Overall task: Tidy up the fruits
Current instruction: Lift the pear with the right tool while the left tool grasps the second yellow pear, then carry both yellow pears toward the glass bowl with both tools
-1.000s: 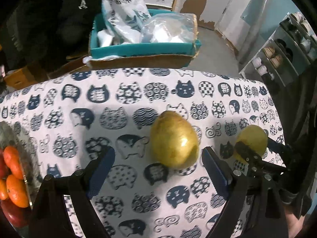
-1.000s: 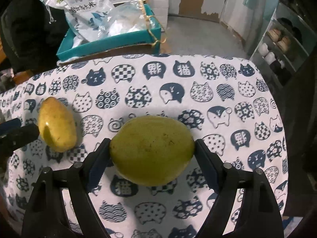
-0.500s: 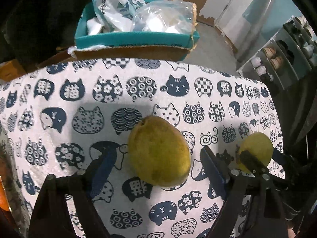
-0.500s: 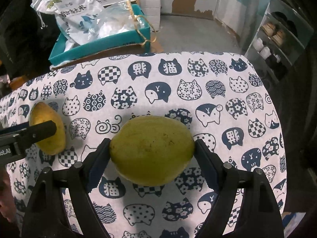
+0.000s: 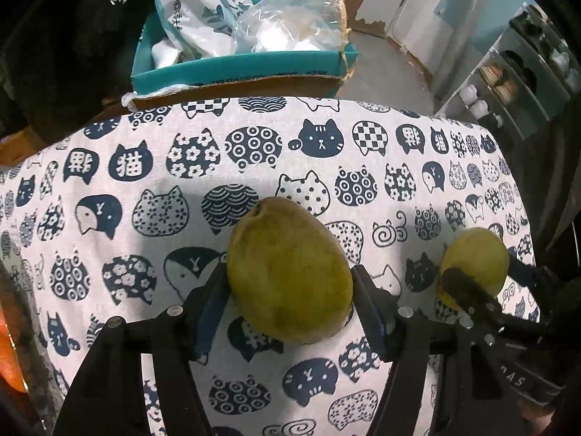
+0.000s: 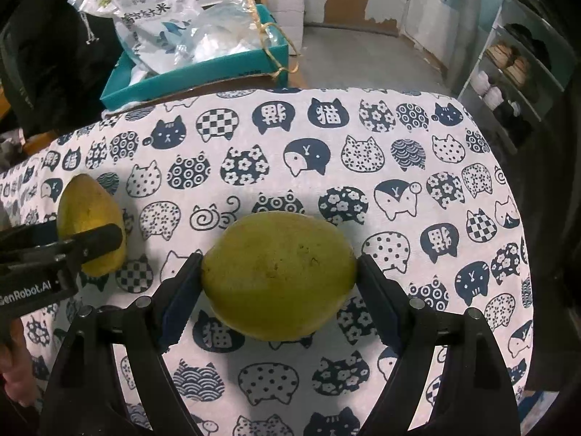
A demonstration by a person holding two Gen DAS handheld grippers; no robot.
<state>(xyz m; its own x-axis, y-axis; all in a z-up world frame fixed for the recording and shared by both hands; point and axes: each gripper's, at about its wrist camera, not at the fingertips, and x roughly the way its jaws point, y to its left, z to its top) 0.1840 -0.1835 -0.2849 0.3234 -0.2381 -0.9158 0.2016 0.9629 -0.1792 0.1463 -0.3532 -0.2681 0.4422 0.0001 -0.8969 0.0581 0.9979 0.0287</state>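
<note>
Yellow-green mango point(image 5: 290, 272) beside teal box point(image 5: 236, 69): your left gripper point(image 5: 288, 301) has just clamped it; right gripper point(image 6: 279, 287) grips second mango point(image 6: 279, 276); both ready to lift.

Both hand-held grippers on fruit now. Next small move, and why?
Probably lift both straight up a little. The left hand-held gripper has just closed on the left mango and its pads press both sides; the right hand-held gripper clamps the right mango. Both fruits look low over the cloth, so clear it first.

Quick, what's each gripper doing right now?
Left gripper: just closed on the pear-shaped fruit.
Right gripper: shut on the rounder green fruit.
</note>
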